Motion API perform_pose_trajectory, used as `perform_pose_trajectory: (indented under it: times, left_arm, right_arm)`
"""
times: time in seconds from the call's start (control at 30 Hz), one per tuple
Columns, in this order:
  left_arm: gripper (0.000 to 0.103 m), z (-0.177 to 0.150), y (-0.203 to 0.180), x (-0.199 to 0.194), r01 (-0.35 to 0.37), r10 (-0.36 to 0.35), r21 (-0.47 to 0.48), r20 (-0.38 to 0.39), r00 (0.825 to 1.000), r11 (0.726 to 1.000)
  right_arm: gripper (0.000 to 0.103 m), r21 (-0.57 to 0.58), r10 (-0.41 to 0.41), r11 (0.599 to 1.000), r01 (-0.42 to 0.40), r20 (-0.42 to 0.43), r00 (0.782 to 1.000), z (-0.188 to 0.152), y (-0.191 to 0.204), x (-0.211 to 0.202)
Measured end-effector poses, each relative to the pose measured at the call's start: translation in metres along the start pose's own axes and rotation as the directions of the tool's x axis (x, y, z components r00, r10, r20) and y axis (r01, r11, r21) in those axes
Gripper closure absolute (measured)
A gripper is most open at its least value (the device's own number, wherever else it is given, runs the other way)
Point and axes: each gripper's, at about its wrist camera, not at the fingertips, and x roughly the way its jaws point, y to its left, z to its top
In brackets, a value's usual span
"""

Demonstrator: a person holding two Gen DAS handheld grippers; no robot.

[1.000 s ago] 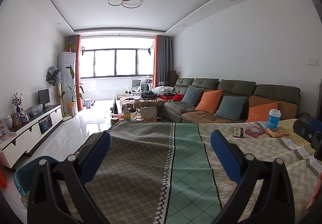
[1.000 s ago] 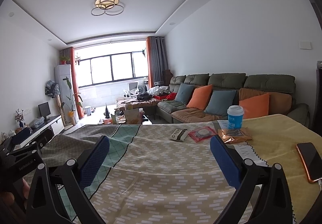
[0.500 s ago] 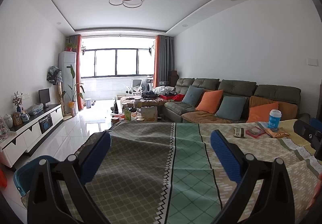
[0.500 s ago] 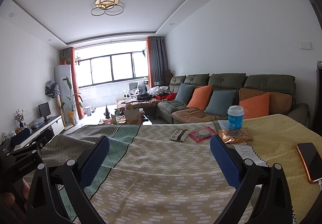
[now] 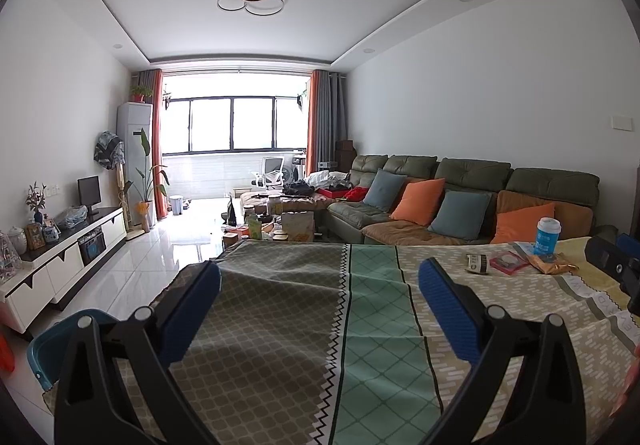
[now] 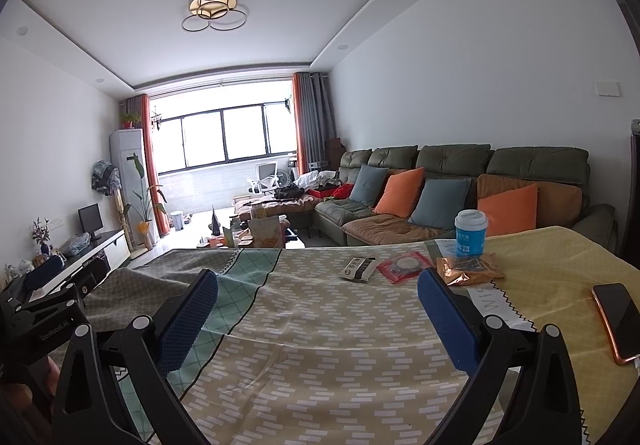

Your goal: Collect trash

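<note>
Trash lies at the far right of a cloth-covered table (image 6: 320, 325): a small white and black packet (image 6: 359, 269), a red wrapper (image 6: 403, 266), a crumpled orange-gold wrapper (image 6: 470, 271) and a blue paper cup with a white lid (image 6: 470, 232). The left wrist view shows the same packet (image 5: 476, 263), red wrapper (image 5: 509, 263), gold wrapper (image 5: 554, 266) and cup (image 5: 548, 236) far to the right. My right gripper (image 6: 318, 281) is open above the cloth, short of the trash. My left gripper (image 5: 319, 273) is open over the green stripe, holding nothing.
A phone (image 6: 618, 319) lies near the table's right edge. A blue bin (image 5: 46, 349) stands on the floor at the table's left. Beyond the table are a green sofa (image 6: 460, 181) with cushions, a cluttered coffee table (image 5: 276, 213) and a TV cabinet (image 5: 60, 261).
</note>
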Motion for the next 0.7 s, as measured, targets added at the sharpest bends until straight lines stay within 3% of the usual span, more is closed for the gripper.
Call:
perform_pose_trajectory:
  times: [0.7]
  left_arm:
    - [0.004,0.0014,0.0019,-0.0001,-0.004,0.004,-0.001,0.0,1.0,1.0]
  right_arm:
    - [0.004,0.001,-0.001,1.0,0.001,0.001,1.0,-0.0006,-0.0003,-0.0003]
